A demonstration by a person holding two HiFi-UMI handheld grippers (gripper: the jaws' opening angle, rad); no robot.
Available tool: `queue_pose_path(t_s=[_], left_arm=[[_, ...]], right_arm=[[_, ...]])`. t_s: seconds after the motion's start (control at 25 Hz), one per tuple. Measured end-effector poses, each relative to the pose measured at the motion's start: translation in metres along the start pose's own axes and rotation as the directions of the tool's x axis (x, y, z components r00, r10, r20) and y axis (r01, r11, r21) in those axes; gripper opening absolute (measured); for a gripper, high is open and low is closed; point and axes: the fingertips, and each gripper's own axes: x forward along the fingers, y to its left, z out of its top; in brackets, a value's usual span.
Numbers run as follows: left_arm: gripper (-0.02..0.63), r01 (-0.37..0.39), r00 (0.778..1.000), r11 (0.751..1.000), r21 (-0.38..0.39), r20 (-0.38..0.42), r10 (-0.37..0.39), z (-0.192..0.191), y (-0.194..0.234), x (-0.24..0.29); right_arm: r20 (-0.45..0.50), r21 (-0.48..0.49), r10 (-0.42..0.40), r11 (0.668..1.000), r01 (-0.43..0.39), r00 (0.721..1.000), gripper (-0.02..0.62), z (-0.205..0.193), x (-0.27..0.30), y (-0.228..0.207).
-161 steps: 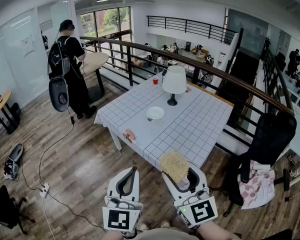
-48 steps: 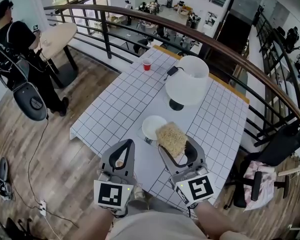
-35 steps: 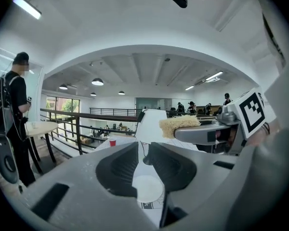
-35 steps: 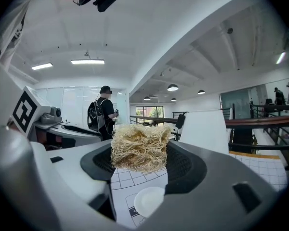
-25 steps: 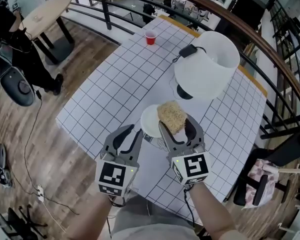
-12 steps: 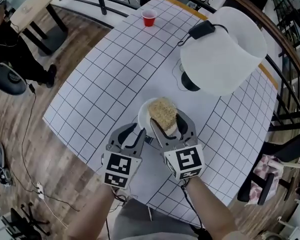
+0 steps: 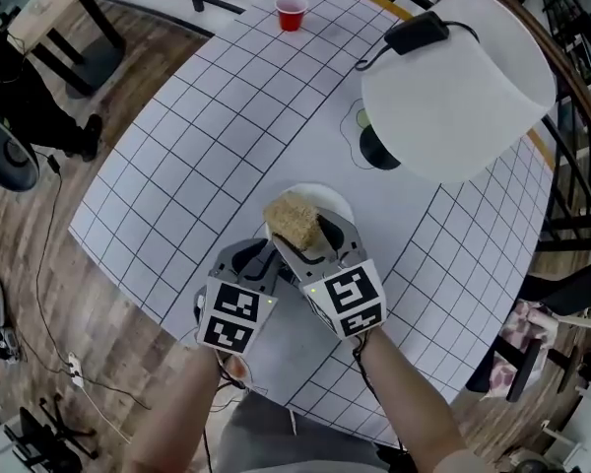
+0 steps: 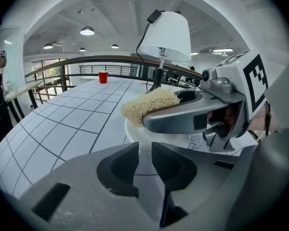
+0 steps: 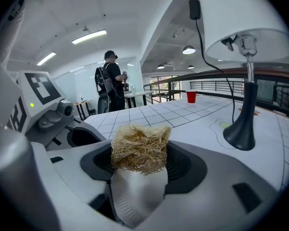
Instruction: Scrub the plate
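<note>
While the right gripper (image 7: 305, 235) is clenched on a coarse, straw-coloured fibrous scrubber (image 7: 292, 215) over the thin white plate (image 7: 333, 200), the left gripper (image 7: 266, 256) is pinched on that plate's fluted near rim. Bare gridded worktop (image 7: 177, 156) opens ahead and left of the left gripper — its near edge lies just behind both. A white-shaded lamp (image 7: 458, 77) crowds ahead-right of the right gripper.

- Bright, even indoor light from ceiling lamps (image 8: 86, 31), upper left.
- Soft shadows only.
- Strong fisheye bending; black corners in both gripper views.
</note>
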Motion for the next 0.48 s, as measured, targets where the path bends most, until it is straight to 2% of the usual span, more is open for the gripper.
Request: queue_pose_path(t_s=[0.2,0.48], left_arm=[[0.089,-0.001,1.0,0.999,-0.035,-0.009,0.001,0.001,0.005,0.006],[0.083,-0.025,0.999,1.0,-0.013,-0.032,0.025,0.0,0.006,0.009]], right_arm=[[-0.047,-0.054,0.03,0.998,-0.032,0.998,0.268,-0.006,0.009,0.007],[-0.079,-0.093,-0.009,0.996,0.001,0.997,0.269,-0.009,0.007,-0.003]])
